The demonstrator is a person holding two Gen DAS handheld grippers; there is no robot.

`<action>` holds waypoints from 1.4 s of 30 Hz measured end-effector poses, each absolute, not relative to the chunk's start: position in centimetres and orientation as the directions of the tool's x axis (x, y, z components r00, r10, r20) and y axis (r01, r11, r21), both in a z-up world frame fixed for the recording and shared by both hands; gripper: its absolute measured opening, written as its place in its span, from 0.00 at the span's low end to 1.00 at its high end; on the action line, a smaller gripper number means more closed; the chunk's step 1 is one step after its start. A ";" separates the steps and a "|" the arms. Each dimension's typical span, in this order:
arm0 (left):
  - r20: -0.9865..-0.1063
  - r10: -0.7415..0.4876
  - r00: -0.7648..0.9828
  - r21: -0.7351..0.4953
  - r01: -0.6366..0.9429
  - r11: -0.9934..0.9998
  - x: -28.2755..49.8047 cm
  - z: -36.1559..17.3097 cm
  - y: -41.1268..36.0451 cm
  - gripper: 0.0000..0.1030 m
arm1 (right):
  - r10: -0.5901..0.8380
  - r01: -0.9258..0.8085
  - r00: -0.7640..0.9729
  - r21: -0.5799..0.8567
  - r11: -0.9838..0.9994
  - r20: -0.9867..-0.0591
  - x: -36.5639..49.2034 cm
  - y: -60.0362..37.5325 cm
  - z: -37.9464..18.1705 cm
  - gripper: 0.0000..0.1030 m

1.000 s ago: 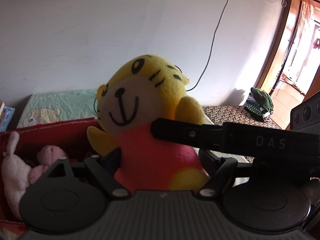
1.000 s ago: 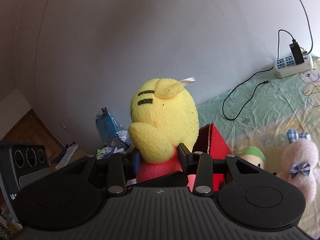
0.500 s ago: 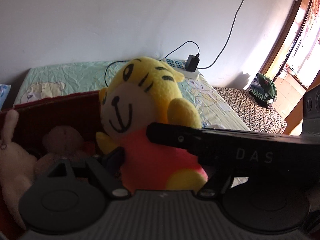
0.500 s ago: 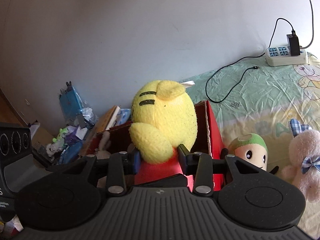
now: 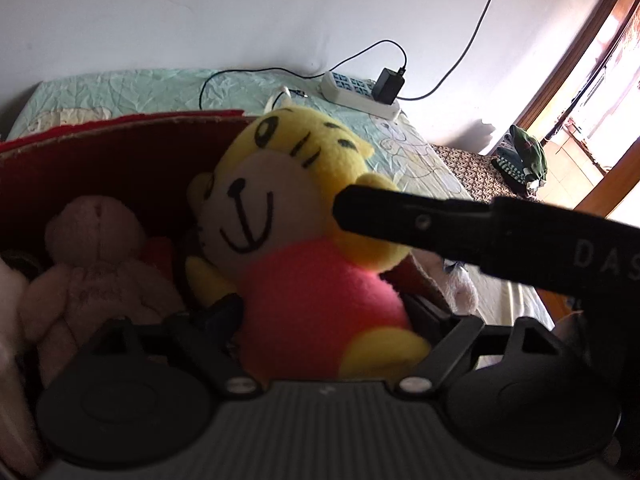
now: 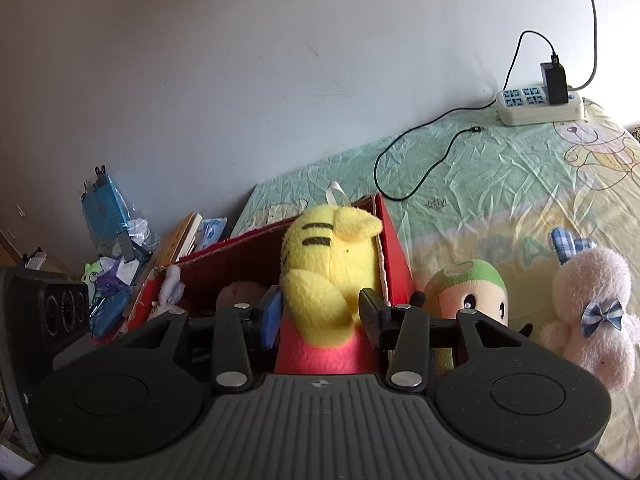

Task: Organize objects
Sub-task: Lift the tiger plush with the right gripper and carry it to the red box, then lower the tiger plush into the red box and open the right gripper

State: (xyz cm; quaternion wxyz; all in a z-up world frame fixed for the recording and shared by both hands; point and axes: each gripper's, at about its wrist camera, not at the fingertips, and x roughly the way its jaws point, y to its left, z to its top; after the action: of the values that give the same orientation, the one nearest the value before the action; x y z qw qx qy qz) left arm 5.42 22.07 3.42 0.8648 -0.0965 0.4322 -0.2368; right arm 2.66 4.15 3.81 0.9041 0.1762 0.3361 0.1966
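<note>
A yellow tiger plush [image 5: 312,280] in a red shirt hangs at the right end of the red cardboard box [image 5: 120,132], its body below the rim. It sits between the fingers of my left gripper [image 5: 324,308], whose jaws are opening and stand slightly clear of its sides. My right gripper [image 6: 322,316] holds the tiger plush [image 6: 332,264] from behind at the waist; its jaws are opening too, though the pads still touch. One of its fingers [image 5: 440,220] crosses the left wrist view against the tiger's cheek. The box's red end wall [image 6: 396,248] is just right of the plush.
A pale pink bear [image 5: 96,248] and a white bunny [image 6: 168,288] lie in the box. On the green bedsheet right of it sit a green-capped doll [image 6: 468,292] and a pink rabbit with a blue bow [image 6: 592,308]. A power strip [image 6: 536,108] lies by the wall; books and clutter [image 6: 180,240] lie left.
Both grippers have sunk with the tiger, from above the box down into its right end. The left gripper's fingers have spread a little off the plush.
</note>
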 end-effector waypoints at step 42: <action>-0.802 -0.268 0.534 -0.156 0.246 0.957 4.8 4.4 18.9 0.85 | 0.561 -0.242 0.673 0.573 0.783 -0.481 1.2 2.5 1.2 0.31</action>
State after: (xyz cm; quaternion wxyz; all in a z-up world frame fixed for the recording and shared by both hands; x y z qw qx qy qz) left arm 4.78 18.88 4.40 0.8758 -0.0119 0.4598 -0.1466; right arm 1.20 2.50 1.21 0.8830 0.2387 0.3341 0.2275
